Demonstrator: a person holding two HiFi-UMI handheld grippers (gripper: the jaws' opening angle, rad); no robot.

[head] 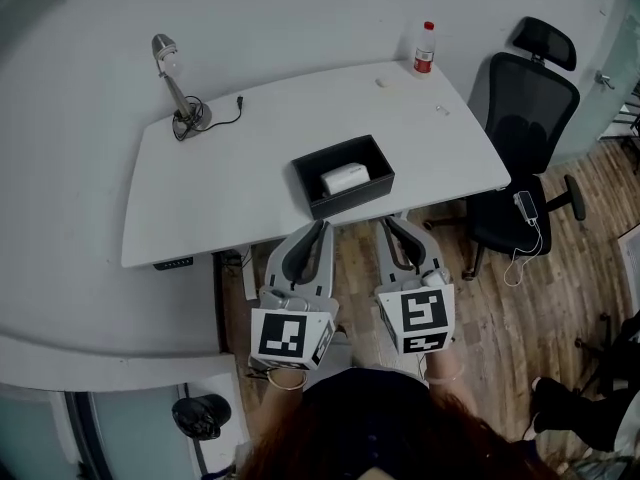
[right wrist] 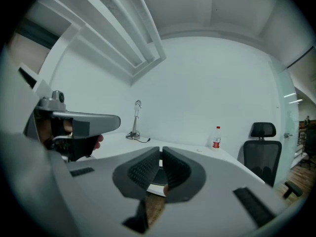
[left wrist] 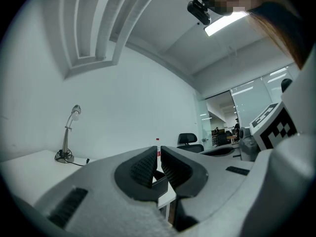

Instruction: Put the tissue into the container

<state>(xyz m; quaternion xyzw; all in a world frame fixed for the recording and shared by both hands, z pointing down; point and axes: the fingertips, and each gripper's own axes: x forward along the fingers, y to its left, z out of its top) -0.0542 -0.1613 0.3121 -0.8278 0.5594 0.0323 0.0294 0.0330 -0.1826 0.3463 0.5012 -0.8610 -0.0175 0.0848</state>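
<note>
The white tissue pack (head: 345, 178) is lying inside the black rectangular open-topped container (head: 355, 204), which is sitting near the front edge of the white desk (head: 220, 188). The left gripper (head: 322, 226) and the right gripper (head: 389, 222) are hovering side by side just off that edge, near the container but apart from it. The left gripper's fingers (left wrist: 143, 169) are pressing together on nothing. The right gripper's fingers (right wrist: 140, 169) are likewise pressing together, empty. A silver desk lamp (head: 175, 88) is standing at the desk's far left. A clear plastic bottle with a red label (head: 425, 48) is standing at the far right, near a black mesh office chair (head: 520, 138).
</note>
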